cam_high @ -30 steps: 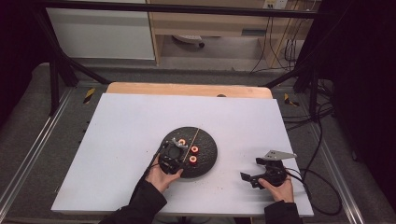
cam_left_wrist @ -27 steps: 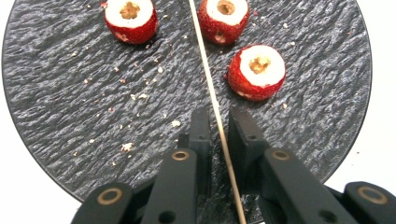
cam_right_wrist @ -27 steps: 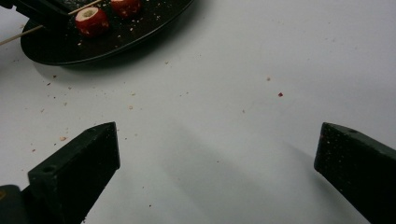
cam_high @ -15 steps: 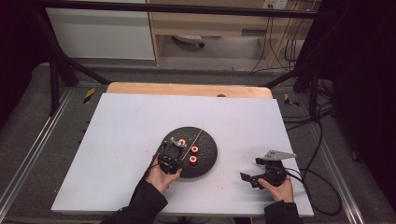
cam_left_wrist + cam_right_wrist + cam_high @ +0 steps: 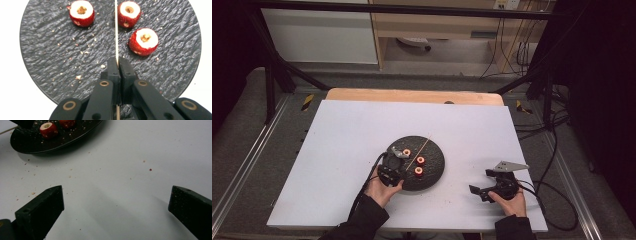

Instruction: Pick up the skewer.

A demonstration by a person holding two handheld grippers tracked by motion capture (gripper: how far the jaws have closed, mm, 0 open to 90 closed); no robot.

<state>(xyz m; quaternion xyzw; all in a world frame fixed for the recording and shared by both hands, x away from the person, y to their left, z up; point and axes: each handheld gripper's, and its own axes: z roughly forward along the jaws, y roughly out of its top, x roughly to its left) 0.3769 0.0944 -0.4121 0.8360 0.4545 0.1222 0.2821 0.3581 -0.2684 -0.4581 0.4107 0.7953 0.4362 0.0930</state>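
A round black slate plate lies near the table's front, with three cored red fruit pieces on it. A thin wooden skewer runs across the plate between the fruits: one piece lies to its left, two to its right. My left gripper is shut on the skewer's near end, low over the plate's near edge. My right gripper rests open on the bare white table, right of the plate, with nothing between its fingers.
Crumbs are scattered on the white board around the plate. A wooden strip borders the board's far edge. Cables trail off the right side, and black frame rails stand around the table.
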